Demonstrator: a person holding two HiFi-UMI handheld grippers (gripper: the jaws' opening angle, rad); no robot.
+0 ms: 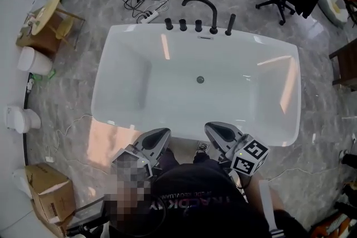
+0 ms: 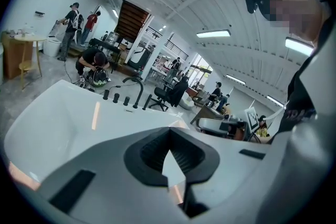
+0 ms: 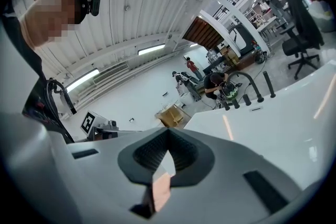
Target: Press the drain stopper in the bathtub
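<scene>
Head view: drain stopper well beyond left claw, right claw.

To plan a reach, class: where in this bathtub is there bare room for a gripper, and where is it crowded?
Bare: the bathtub floor all round the drain stopper, and the near rim between left gripper and right gripper. Crowded: the far rim, with faucet and knobs.

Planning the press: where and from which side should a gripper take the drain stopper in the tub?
The drain stopper is a small round disc lying flat on the bathtub floor, showing no raised edge to pinch. It is probably best met at its centre, straight from above, with the shut right gripper.
</scene>
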